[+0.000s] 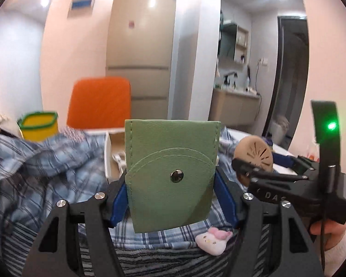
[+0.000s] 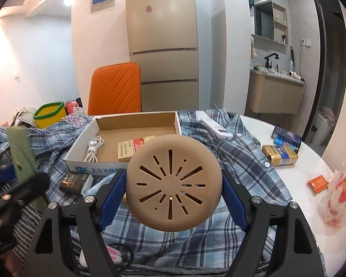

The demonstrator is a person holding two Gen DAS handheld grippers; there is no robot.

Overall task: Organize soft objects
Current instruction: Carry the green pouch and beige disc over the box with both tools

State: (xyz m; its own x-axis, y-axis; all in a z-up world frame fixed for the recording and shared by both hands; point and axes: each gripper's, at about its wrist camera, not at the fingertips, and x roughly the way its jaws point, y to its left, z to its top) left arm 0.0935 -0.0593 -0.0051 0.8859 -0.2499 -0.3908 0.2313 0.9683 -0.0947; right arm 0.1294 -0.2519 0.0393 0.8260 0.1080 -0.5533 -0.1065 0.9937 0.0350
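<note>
My left gripper (image 1: 170, 184) is shut on a green leather pouch (image 1: 170, 173) with a snap button, held upright above a blue plaid shirt (image 1: 46, 161). My right gripper (image 2: 173, 184) is shut on a round tan slotted pad (image 2: 173, 184), held above the same shirt (image 2: 230, 157). The pad also shows in the left wrist view (image 1: 253, 154), and the pouch in the right wrist view (image 2: 20, 157). A small pink-and-white plush (image 1: 213, 241) lies on the cloth below the pouch.
An open cardboard box (image 2: 80, 152) behind the grippers holds a white cable (image 2: 93, 149) and packets. A yellow bin (image 2: 49, 114), an orange chair (image 2: 115, 90), a remote (image 2: 216, 127), small boxes (image 2: 280, 155) and a plastic bag (image 2: 339, 194) are around the white table (image 2: 299, 184).
</note>
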